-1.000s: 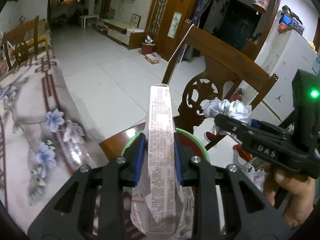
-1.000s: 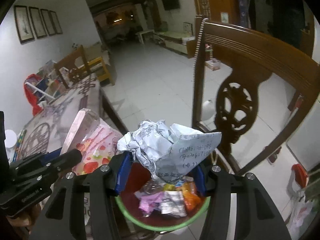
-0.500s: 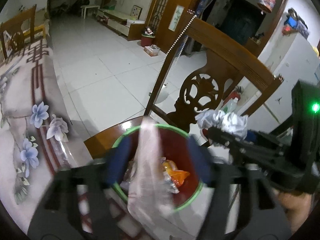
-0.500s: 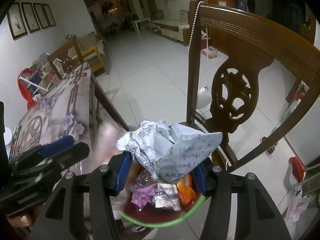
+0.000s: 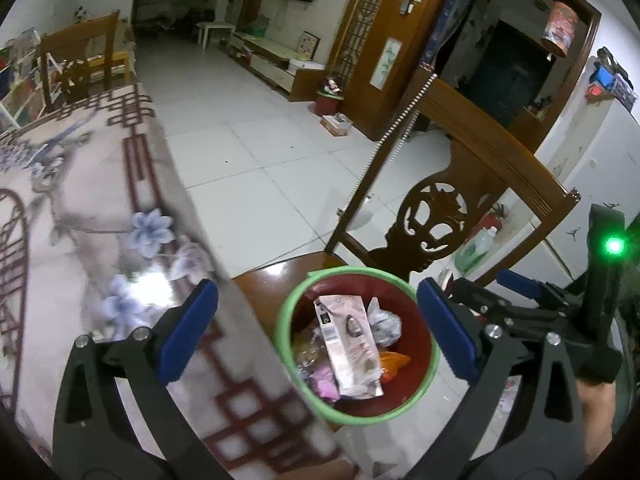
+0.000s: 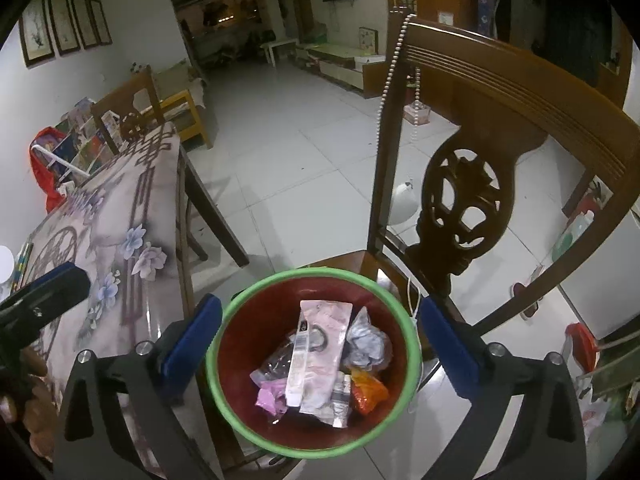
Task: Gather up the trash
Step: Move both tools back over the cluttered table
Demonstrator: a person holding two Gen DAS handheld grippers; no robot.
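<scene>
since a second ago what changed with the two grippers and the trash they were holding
Both let go. The left gripper opened and its pink packet dropped into the green-rimmed bin. The right gripper opened too, and its crumpled paper now lies beside the packet. The bin stayed on the chair seat, by the table.

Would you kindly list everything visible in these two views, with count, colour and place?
Bin: one, red with green rim, on the chair seat.
Pink packet: one, in the bin, on top.
Paper ball: one, white-grey, in the bin, right of the packet.
Orange wrapper: one, in the bin, lower right.
Magenta wrapper: one, in the bin, lower left.
Chair: one, brown carved wood, under and behind the bin.
Table: one, floral cloth, left of the chair.
Left gripper: blue fingers apart, empty, above the bin.
Right gripper: blue fingers apart, empty, above the bin.
</scene>
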